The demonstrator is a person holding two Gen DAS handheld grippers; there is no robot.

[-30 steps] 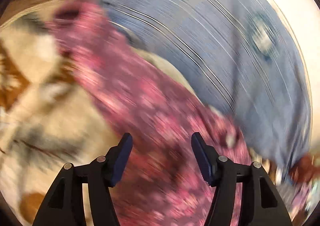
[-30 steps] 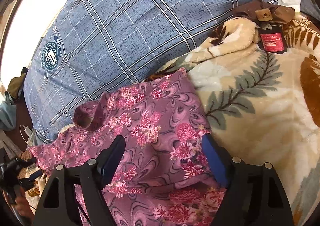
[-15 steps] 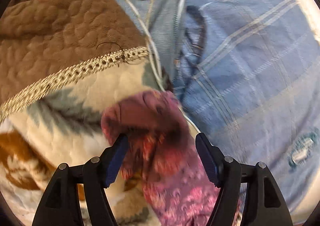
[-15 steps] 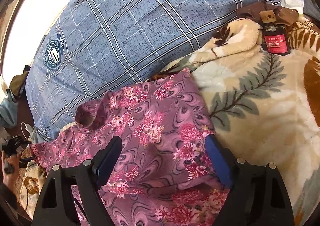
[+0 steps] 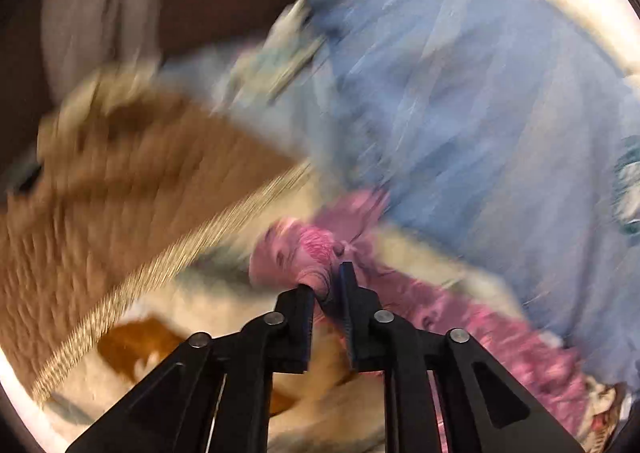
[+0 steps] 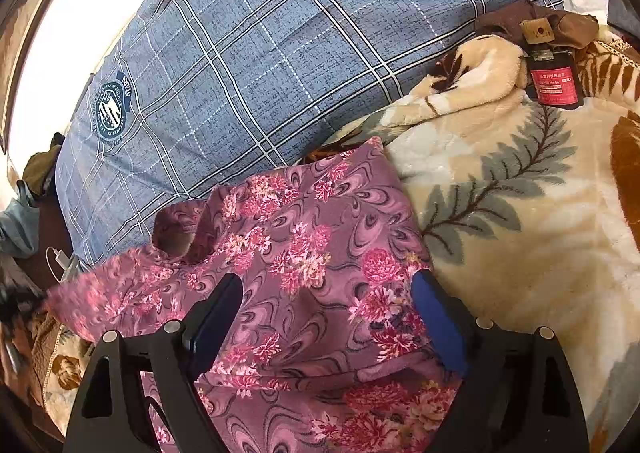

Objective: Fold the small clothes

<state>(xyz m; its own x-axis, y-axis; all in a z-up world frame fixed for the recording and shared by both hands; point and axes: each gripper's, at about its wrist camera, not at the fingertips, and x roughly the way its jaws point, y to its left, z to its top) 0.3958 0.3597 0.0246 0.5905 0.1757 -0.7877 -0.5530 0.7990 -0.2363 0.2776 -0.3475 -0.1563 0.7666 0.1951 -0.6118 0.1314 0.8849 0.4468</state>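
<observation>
Left claw pinched tight on a bunched edge of the floral top; right claw wide open above it, top spread on blanket

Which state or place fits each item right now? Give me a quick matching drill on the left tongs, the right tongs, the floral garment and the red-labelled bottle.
Column one:
1. left tongs
2. right tongs
3. floral garment
4. red-labelled bottle

Column two:
A. lying on the cream leaf-print blanket, far right
B. open, poised over pink fabric
C. closed on a bunched end of fabric
D. spread between the blue plaid bedding and the blanket

Pairs: 1-C, 2-B, 3-D, 4-A
</observation>
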